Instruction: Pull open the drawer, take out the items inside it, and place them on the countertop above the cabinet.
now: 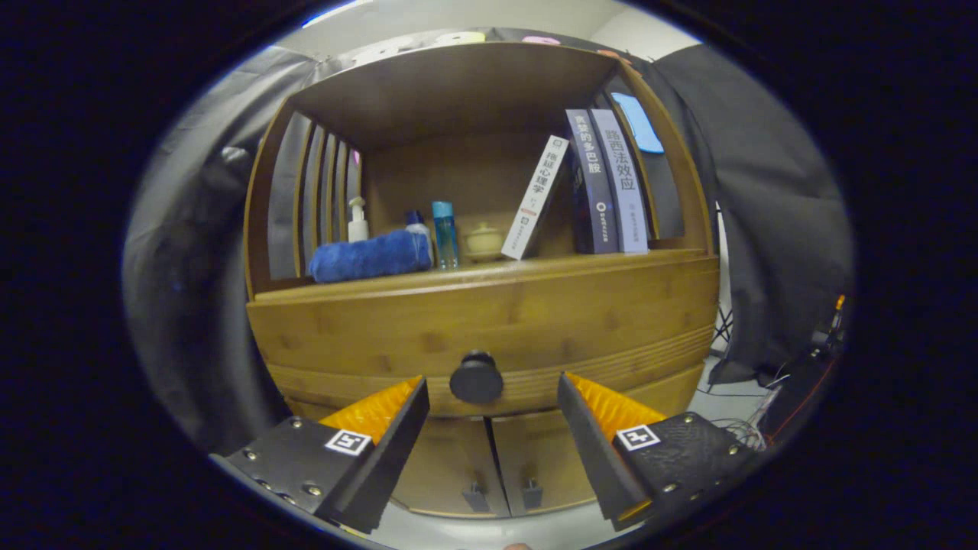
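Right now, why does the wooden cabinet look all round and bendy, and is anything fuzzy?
In the gripper view, the fisheye lens bows the straight cabinet and its shelf edge into curves; the knob on the shut drawer, between and just beyond the open gripper, looks sharp; the books and blue towel are clear too; the shelf's back corner sits in shadow.

Black cloth wall [772,198] hanging behind and on both sides, pale ceiling [458,17] up top, light floor [733,405] low on the right, messy wires [752,428] lying on it, dark gear [802,382] by the wires, dim room with soft light
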A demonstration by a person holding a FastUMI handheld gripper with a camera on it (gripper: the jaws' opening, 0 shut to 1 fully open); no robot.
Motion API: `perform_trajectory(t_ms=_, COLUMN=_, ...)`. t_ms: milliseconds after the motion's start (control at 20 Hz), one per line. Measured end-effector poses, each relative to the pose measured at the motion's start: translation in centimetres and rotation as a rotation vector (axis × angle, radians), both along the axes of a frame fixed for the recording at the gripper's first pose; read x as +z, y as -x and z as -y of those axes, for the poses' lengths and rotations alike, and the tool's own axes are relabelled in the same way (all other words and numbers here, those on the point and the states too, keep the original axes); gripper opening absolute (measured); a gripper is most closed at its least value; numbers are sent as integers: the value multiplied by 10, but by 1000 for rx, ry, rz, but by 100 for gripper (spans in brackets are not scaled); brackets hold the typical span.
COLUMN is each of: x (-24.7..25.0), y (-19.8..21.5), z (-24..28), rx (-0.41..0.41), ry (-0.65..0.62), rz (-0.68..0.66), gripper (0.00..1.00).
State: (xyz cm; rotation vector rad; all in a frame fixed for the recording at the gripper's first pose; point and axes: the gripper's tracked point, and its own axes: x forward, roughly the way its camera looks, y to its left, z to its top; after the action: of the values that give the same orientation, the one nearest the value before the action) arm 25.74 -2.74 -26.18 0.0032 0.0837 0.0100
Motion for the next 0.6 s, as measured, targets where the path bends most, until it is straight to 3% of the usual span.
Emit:
perform_trajectory(t_ms=100, x=-6, y=-20, z=-1, rx=-10, ry=38, rz=-5, gripper=87)
perform_trajectory(t_ms=200, x=-18, y=-33, z=-11, rx=33, ry=74, rz=-25, gripper=73)
perform_trajectory(t_ms=250, x=-22, y=-41, z=-16, rx=43, ry=91, rz=-33, gripper=72)
perform_trajectory(t_ms=450, x=-18, y=-39, z=-15, rx=7, ry=99, rz=67, gripper=43)
perform_trajectory(t_ms=600, x=-16, y=-39, z=-15, rx=28, ry=65, rz=77, gripper=43)
